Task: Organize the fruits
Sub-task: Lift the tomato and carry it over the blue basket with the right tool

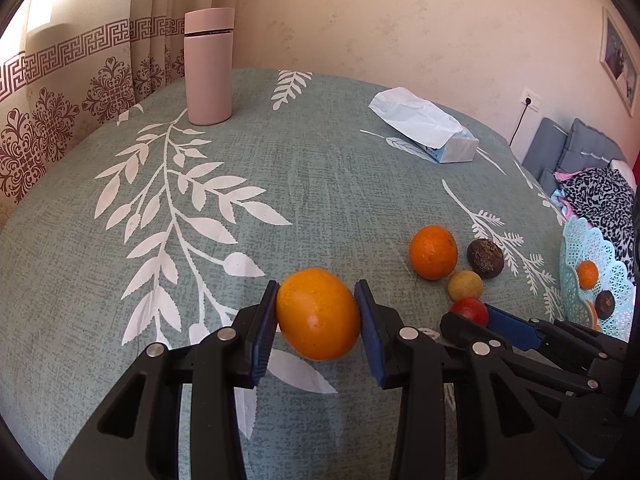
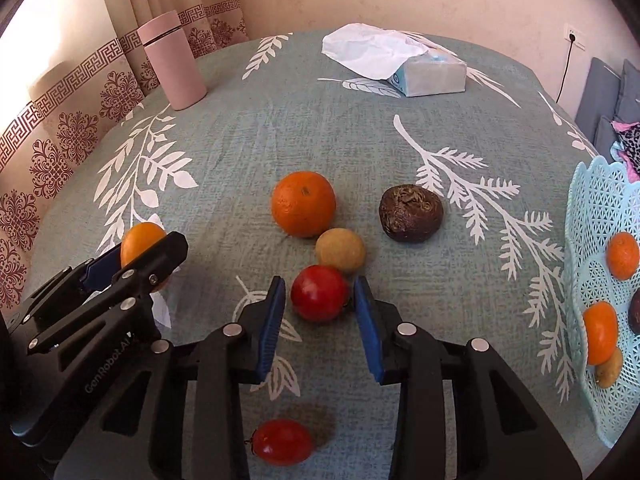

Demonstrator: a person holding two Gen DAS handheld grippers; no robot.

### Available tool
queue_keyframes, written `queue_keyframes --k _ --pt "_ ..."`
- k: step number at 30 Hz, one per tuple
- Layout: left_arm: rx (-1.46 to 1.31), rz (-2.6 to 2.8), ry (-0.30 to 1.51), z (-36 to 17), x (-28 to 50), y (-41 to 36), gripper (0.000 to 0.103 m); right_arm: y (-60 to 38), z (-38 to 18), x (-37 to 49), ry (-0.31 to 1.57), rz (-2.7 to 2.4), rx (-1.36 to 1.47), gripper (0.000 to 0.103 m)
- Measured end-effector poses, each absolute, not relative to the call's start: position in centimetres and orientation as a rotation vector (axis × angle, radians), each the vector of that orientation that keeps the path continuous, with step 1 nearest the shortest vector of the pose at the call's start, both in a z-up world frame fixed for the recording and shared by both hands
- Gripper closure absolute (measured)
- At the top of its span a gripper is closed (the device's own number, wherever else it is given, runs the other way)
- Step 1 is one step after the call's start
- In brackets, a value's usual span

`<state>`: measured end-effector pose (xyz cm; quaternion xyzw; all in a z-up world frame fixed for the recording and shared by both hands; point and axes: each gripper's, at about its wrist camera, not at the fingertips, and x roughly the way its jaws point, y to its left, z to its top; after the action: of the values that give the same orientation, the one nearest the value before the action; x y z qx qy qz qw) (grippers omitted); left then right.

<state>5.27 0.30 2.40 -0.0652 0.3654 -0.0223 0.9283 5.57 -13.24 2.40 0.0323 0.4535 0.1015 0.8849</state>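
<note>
We work over a table covered by a grey-green tablecloth [image 2: 304, 128] with white leaf prints, and we place everything from the big orange [image 2: 303, 204] lying near its middle. Well to the right of that orange, at the table edge, stands the pale blue lattice basket [image 2: 596, 216], which has two small oranges, a dark fruit and a yellowish fruit in it. Far beyond the orange and to its right lies a tissue box [image 2: 434, 74] with a white sheet pulled out; far beyond and to its left stands a pink flask [image 2: 174, 66], upright.

Our left gripper [image 1: 318, 312] is left of the big orange and nearer to us, its blue pads pressed on both sides of a yellow-orange fruit [image 1: 318, 314], held clear of the cloth. Our right gripper [image 2: 320, 300] sits just in front of the big orange, its fingers around a red fruit [image 2: 319, 298]: the right pad touches the fruit, the left pad is just beside it, and we cannot tell whether the grip is firm.

To the right of the big orange lies a wrinkled dark brown fruit [image 2: 411, 214]. A small yellowish round fruit [image 2: 340, 250] touches the orange on its near right side and sits just behind the red fruit. A second red fruit [image 2: 283, 441] lies nearest to us, between the right gripper's arms
</note>
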Motion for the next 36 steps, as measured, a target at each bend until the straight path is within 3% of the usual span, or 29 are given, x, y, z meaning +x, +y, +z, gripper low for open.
queue_keyframes --k 36 --pt "-0.133 -0.084 0.716 3.1 4.4 -0.3 0.064 -24.2 8.4 -3.3 0.752 -0.046 0.232 0.072"
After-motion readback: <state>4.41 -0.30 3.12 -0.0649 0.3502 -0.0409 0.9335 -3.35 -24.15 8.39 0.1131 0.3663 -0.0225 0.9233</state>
